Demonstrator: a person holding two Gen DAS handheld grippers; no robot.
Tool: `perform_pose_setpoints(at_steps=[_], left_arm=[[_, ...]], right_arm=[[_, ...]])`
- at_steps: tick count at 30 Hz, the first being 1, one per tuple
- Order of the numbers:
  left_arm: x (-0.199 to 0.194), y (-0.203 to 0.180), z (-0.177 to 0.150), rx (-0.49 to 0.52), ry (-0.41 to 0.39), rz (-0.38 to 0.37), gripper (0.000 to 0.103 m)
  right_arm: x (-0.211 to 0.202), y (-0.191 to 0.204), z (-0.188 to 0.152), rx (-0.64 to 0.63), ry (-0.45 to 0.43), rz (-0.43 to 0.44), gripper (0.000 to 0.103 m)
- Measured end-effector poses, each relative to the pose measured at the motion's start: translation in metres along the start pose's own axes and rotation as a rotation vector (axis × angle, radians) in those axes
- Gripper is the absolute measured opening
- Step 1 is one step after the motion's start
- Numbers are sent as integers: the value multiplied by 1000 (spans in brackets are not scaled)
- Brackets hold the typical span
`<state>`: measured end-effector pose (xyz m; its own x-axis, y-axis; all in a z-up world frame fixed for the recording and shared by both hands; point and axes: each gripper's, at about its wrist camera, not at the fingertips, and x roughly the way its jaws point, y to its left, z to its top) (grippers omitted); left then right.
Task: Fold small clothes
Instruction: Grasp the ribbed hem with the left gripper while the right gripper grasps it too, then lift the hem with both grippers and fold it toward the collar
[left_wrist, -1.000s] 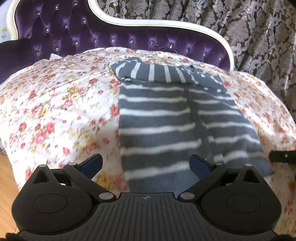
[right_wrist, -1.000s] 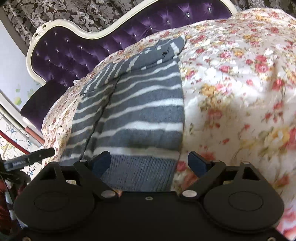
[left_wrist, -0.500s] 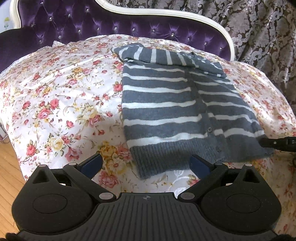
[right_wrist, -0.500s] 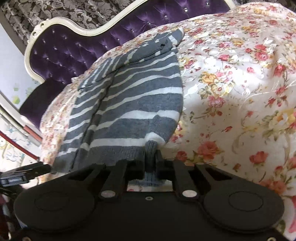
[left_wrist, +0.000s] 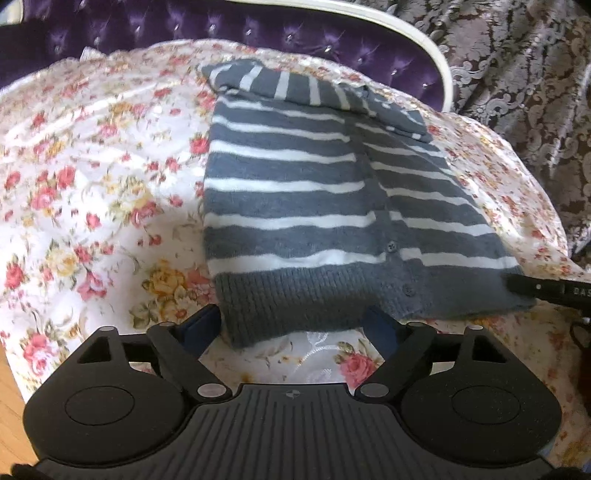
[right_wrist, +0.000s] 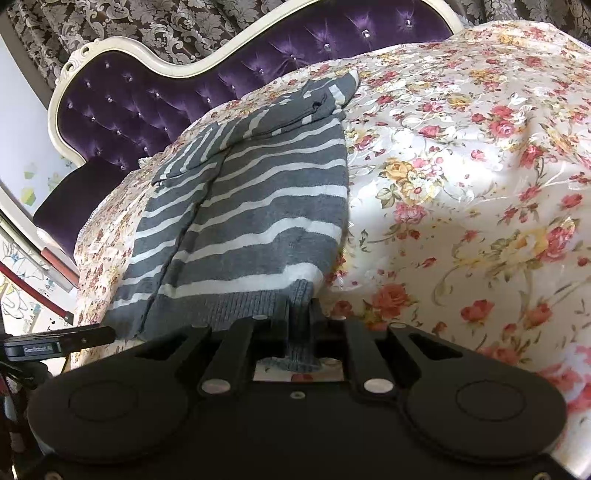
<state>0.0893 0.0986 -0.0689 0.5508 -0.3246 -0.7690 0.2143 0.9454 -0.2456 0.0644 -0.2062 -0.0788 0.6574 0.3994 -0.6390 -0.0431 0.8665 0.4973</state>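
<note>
Grey-and-white striped cardigan, flat on the floral bed, has just been pinched at its hem corner by the right hand-held gripper, while the left hand-held gripper, spread wide, is brought to the opposite corner for the fold.

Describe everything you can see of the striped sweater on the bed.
The striped sweater is a small grey knit cardigan with white bands, a ribbed hem and a buttoned placket. It lies flat on the floral bedspread, sleeves folded across the top. The right gripper pinches one hem corner; the left gripper is open at the other.
</note>
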Motion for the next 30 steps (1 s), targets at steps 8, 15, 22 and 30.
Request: perform_pose_setpoints(at_steps=[8, 15, 22, 30], left_arm=[[-1, 13, 5, -75, -20, -4, 58], [-3, 20, 9, -150, -49, -8, 9], [-30, 15, 25, -175, -183, -8, 8], [-53, 5, 69, -130, -316, -34, 8]], right_arm=[[2, 0, 0, 7, 11, 9, 17], [0, -2, 3, 25, 11, 47, 17], [-16, -3, 21, 60, -53, 145, 17], [-27, 0, 65, 95, -160, 244, 16]])
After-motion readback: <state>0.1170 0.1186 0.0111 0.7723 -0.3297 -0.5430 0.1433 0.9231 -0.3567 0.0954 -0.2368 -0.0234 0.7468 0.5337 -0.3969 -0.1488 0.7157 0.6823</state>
